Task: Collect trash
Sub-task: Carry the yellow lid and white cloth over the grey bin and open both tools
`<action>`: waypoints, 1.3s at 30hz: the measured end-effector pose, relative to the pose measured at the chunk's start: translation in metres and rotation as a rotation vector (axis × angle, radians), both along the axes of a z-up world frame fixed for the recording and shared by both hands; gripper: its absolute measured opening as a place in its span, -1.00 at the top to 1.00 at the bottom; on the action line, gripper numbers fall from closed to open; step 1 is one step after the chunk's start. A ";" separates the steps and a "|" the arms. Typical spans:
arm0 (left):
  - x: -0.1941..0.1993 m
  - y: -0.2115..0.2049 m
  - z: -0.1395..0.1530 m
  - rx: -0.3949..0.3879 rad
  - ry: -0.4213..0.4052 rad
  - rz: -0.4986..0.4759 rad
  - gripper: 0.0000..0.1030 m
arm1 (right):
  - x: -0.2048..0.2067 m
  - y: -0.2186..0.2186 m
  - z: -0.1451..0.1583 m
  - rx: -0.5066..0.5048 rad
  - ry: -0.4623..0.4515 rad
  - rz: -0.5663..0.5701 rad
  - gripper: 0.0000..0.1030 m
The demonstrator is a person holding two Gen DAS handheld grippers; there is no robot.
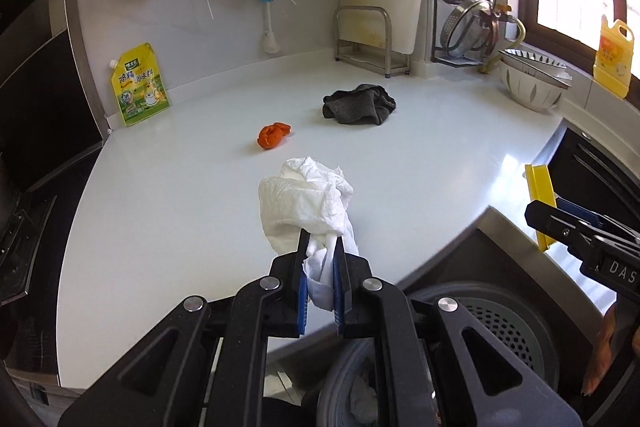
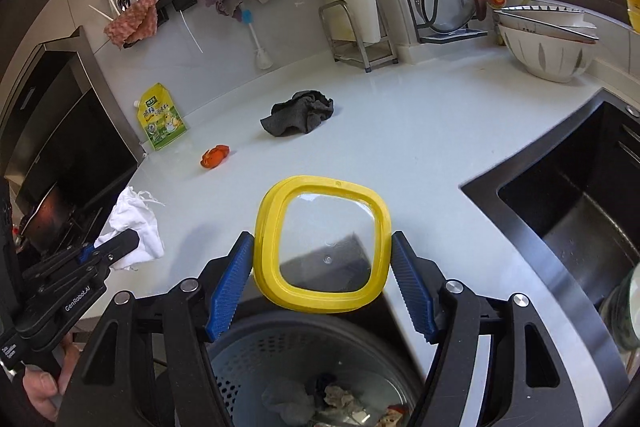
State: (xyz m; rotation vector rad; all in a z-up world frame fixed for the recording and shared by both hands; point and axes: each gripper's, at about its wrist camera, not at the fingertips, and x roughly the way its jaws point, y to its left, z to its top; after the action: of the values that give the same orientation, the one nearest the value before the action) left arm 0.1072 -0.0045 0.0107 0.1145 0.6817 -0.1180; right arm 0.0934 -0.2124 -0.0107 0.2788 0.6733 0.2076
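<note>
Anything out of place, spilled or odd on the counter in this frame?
No spill shows. Two stray items lie loose on the white counter: a crumpled orange scrap and a bunched dark grey cloth, well apart from each other.

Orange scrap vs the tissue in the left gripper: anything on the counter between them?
Nothing: left wrist view shows bare countertop between orange scrap and tissue clamped by left gripper.

Both wrist views look steeply down, sharing the countertop (image 1: pixel 400 155)
</note>
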 end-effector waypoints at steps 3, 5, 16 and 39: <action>-0.022 -0.002 -0.005 -0.022 0.020 -0.029 0.80 | -0.033 0.009 -0.003 -0.012 -0.001 -0.009 -0.29; -0.037 -0.003 -0.008 -0.022 0.018 -0.038 0.80 | -0.053 0.013 -0.005 -0.021 -0.002 -0.015 -0.29; -0.085 -0.001 -0.022 -0.034 0.046 -0.052 0.80 | -0.126 0.022 -0.030 -0.027 0.015 -0.058 -0.29; -0.094 -0.012 -0.069 -0.048 0.165 -0.056 0.80 | -0.151 0.045 -0.046 -0.251 0.001 -0.096 -0.29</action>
State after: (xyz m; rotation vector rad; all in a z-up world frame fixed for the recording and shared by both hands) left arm 0.0136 -0.0167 -0.0584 0.0784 0.8400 -0.1995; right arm -0.0575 -0.1672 -0.0570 0.0698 0.6780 0.0296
